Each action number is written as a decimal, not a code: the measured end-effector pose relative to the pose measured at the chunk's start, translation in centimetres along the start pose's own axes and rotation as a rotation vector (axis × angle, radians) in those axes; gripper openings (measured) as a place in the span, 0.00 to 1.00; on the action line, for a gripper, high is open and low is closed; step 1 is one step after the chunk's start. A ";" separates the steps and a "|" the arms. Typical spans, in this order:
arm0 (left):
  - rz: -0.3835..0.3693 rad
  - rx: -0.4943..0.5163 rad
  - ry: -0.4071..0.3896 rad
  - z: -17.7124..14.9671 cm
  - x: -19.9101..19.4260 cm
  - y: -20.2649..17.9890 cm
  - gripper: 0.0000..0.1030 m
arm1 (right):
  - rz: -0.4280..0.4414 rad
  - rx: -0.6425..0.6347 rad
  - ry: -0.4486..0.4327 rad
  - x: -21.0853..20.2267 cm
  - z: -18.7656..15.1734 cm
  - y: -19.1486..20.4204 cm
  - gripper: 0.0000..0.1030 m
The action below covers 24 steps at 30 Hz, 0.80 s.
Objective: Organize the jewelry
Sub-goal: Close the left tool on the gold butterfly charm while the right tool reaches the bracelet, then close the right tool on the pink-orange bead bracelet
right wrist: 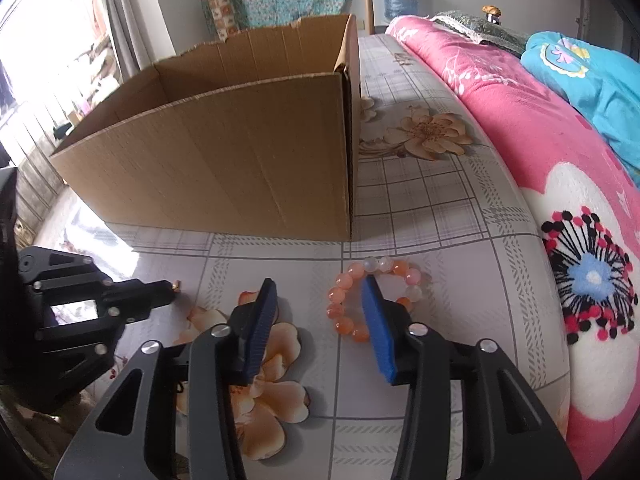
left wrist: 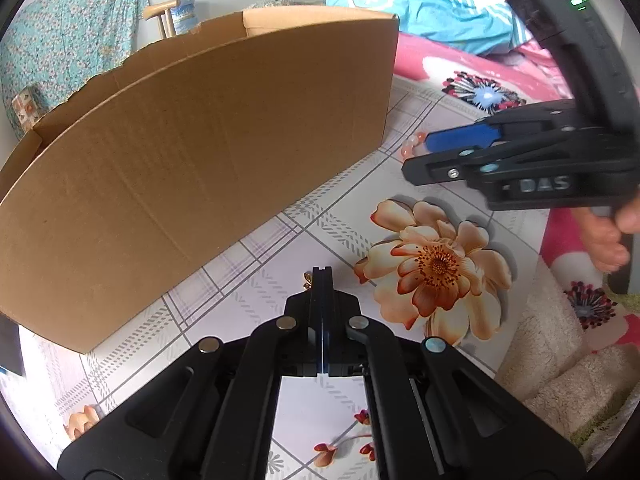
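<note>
The bead bracelet lies on the flowered sheet near the cardboard box, the right gripper open astride its near rim, so squeeze squarely, while the left gripper is clamped on a small gold piece.

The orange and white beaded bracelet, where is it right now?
The orange and white beaded bracelet lies flat on the floral bedsheet, just right of the brown cardboard box's near corner, with the right gripper's right jaw over it.
</note>
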State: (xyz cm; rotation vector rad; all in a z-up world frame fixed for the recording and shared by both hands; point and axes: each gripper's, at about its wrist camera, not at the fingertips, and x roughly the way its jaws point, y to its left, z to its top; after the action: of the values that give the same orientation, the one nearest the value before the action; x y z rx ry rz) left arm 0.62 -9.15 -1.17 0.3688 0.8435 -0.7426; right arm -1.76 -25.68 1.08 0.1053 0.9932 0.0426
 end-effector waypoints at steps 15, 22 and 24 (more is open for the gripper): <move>-0.011 -0.064 -0.005 -0.5 -1.0 1.5 0.00 | -0.068 -0.034 0.110 1.4 0.7 1.7 0.10; -0.012 -0.051 -0.005 -0.4 -1.1 1.4 0.24 | 0.020 0.019 0.112 0.7 -0.4 1.7 0.09; -0.015 -0.042 -0.006 -0.3 -1.2 1.2 0.27 | 0.038 0.029 0.112 0.4 -0.9 1.7 0.09</move>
State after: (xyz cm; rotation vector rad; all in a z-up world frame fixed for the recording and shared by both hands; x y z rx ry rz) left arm 0.78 -7.64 -0.44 0.3230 0.8552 -0.7391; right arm -2.25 -23.91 0.45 0.1494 1.1042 0.0695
